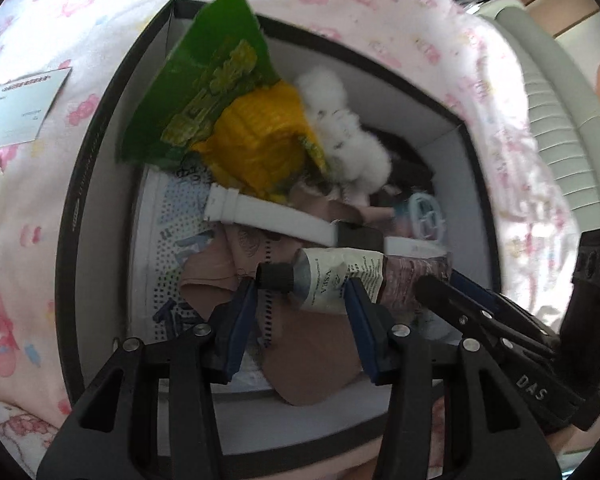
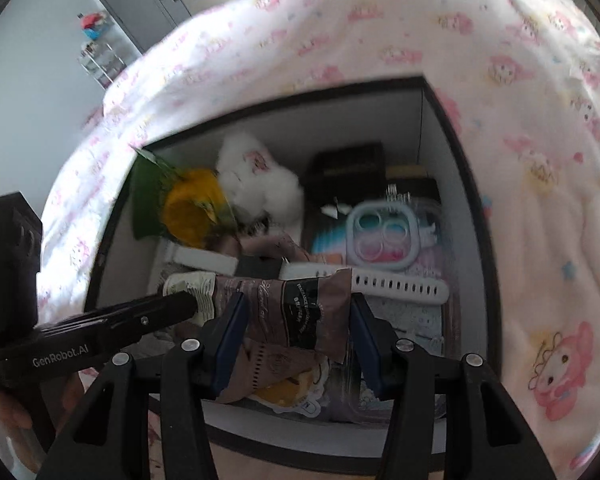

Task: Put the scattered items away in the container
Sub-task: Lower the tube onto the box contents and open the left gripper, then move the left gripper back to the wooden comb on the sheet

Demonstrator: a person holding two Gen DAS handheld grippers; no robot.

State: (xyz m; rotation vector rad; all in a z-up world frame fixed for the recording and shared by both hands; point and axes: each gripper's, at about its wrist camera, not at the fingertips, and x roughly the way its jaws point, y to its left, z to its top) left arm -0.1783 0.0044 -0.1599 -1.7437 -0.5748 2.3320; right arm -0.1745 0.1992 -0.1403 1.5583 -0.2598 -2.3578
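A hand cream tube [image 1: 332,280] with a black cap and a brown crimped end [image 2: 300,312] hangs just above the open black box [image 1: 100,184]. My left gripper [image 1: 300,292] holds its cap end, the cap against one blue pad and the body against the other. My right gripper [image 2: 296,312] is shut across the flat brown end. Each gripper shows in the other's view: the right gripper [image 1: 436,284] and the left gripper [image 2: 188,302]. Inside the box [image 2: 472,184] lie a green packet [image 1: 204,92], a yellow item [image 1: 260,132], a white fluffy toy [image 1: 348,136] and a white watch [image 1: 268,216].
The box sits on a pink cartoon-print sheet [image 2: 420,20]. A pastel ring case [image 2: 384,240] and brown wrappers fill the box's right side. A white card [image 1: 20,108] lies on the sheet at left. A person's hand [image 2: 8,404] grips the left tool. A white ribbed appliance [image 1: 560,120] stands beyond the bed.
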